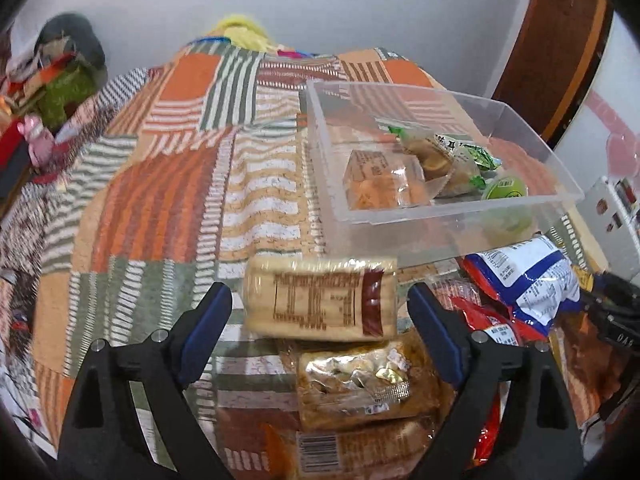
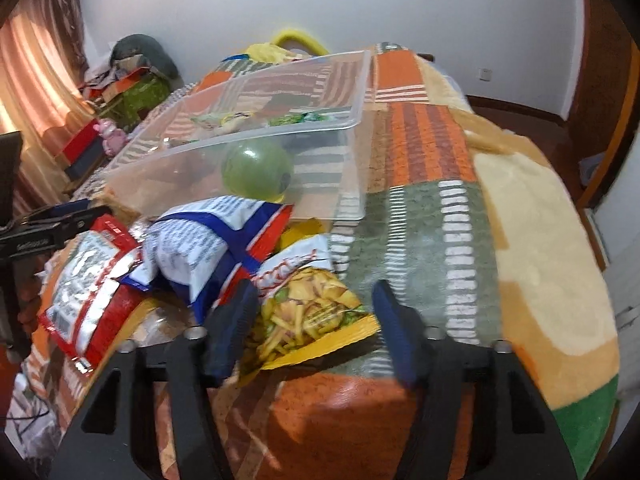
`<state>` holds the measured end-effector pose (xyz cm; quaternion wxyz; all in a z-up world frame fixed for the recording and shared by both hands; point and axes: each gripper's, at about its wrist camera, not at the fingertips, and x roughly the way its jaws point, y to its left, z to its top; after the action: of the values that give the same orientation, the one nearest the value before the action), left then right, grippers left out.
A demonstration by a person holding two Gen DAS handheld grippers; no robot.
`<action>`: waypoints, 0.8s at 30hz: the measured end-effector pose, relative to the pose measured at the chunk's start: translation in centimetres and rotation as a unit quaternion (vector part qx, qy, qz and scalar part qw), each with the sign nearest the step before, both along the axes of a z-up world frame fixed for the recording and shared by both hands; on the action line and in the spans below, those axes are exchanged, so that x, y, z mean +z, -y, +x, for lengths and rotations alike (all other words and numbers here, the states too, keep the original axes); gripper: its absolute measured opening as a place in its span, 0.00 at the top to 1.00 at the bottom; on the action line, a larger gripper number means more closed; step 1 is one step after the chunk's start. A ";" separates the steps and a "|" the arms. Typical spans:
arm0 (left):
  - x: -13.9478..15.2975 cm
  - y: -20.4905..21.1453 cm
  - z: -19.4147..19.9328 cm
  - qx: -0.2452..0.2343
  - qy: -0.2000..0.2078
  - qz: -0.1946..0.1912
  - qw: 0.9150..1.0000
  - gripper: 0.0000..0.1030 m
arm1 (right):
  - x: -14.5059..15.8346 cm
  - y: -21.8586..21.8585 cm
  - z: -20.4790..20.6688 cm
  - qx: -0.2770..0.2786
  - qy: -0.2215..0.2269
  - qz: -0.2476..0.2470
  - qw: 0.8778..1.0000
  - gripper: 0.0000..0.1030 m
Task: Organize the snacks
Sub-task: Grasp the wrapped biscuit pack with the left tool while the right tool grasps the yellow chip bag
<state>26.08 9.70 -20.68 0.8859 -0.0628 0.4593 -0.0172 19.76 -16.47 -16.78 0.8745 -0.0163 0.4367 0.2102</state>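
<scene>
— Clear plastic, that bin (image 1: pixel 436 210); why was it parked at the far side of the patchwork blanket (image 1: pixel 160 184)?

— Likely so the loose pile sat between it and the person. It already held a few wrapped pastries (image 1: pixel 384 184) and a green jelly cup (image 1: pixel 505 190), so the sorting looked partly done.

— And the left gripper (image 1: pixel 320 312)?

— Its jaws stood wide apart, on either side of a cellophane-wrapped bread roll (image 1: pixel 322 300) lying crosswise on top of other wrapped cakes (image 1: pixel 360 384). Neither pad touched the wrapper, so it gripped nothing. I'd judge it was lined up to close on the roll's short ends.

— The right one?

— The right gripper (image 2: pixel 316 320) was also spread open and empty, hovering over a yellow chip bag (image 2: pixel 312 316) near the blanket's edge. A blue-and-white bag (image 2: pixel 216 240) and a red packet (image 2: pixel 88 288) lay beside it, just in front of the bin's near wall.

— Any risk?

— Soft bread; a hard squeeze could crush it.
</scene>
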 end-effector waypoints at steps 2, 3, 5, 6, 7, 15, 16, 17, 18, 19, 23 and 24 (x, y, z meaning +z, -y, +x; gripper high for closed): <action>-0.5 -0.1 0.3 0.002 -0.006 -0.005 1.000 0.12 | -0.1 0.0 0.0 0.002 0.000 0.003 1.000 0.56; -0.7 -0.1 0.5 0.003 -0.006 -0.004 1.000 0.13 | -0.1 0.0 -0.1 0.003 0.002 0.005 1.000 0.58; -0.9 0.0 0.7 0.003 -0.004 -0.006 1.000 0.13 | -0.1 -0.1 -0.1 0.009 -0.004 0.019 1.000 0.68; -1.0 0.0 0.8 0.003 -0.003 -0.009 1.000 0.14 | -0.2 -0.1 -0.2 0.009 -0.006 0.024 1.000 0.69; -1.0 0.0 0.9 0.003 0.000 -0.012 1.000 0.19 | -0.2 -0.2 -0.2 0.009 -0.004 0.023 1.000 0.75; -0.3 0.1 -0.2 0.002 0.013 0.005 1.000 0.21 | 0.8 -0.2 -0.8 -0.002 0.023 -0.001 1.000 0.79; 0.1 0.0 -0.6 0.004 0.016 0.003 1.000 0.21 | 0.9 0.0 -0.7 -0.004 0.024 -0.002 1.000 0.80; 0.5 -0.2 -1.0 0.006 0.020 0.001 1.000 0.21 | 1.1 0.3 -0.8 -0.007 0.026 -0.003 1.000 0.80; 1.0 -0.3 -1.3 0.007 0.025 0.000 1.000 0.21 | 1.2 0.4 -0.7 -0.010 0.027 -0.004 1.000 0.80; 1.4 -0.4 -1.6 0.008 0.029 0.001 1.000 0.21 | 1.4 0.5 -0.7 -0.013 0.030 -0.004 0.999 0.80; 3.5 -0.7 -2.6 0.008 0.050 0.002 0.999 0.21 | 2.4 1.4 -0.8 -0.029 0.043 -0.003 0.999 0.81; 4.1 -0.7 -2.7 0.008 0.055 0.001 0.998 0.21 | 2.6 1.4 -0.9 -0.031 0.046 -0.003 0.998 0.81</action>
<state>23.34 10.40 -16.55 0.9100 -0.0644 0.4094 -0.0136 18.90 -17.90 -14.15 0.8998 -0.0154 0.3969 0.1807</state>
